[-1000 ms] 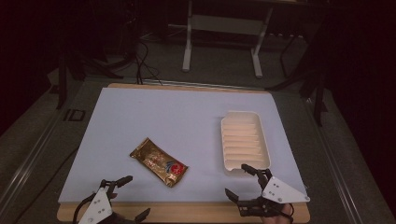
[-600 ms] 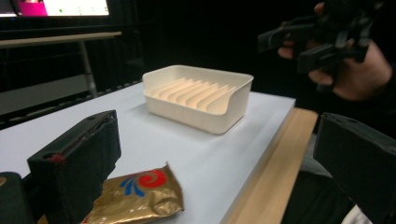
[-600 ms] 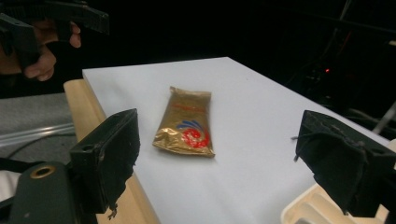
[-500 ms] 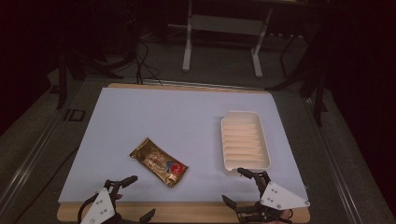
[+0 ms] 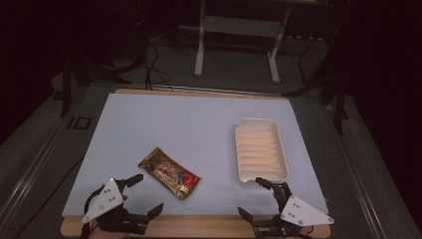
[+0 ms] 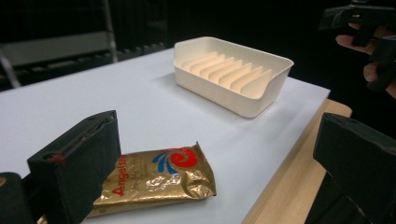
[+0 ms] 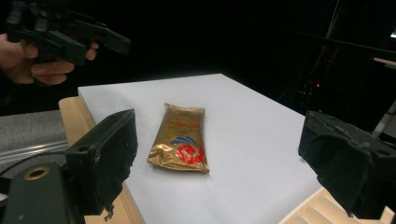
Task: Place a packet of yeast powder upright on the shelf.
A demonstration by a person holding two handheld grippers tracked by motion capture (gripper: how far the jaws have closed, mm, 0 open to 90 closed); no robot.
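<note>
Both open, empty grippers [image 5: 141,195] [image 5: 258,199] slid nearer the pale table's [image 5: 189,124] edge; dark room behind.

We see our left gripper [image 5: 140,194] rise farther onto the table's near edge, while our right gripper [image 5: 255,197] sinks toward the bottom edge.

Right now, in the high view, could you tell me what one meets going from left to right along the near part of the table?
Left gripper → gold snack packet → cream ridged tray → right gripper.
</note>
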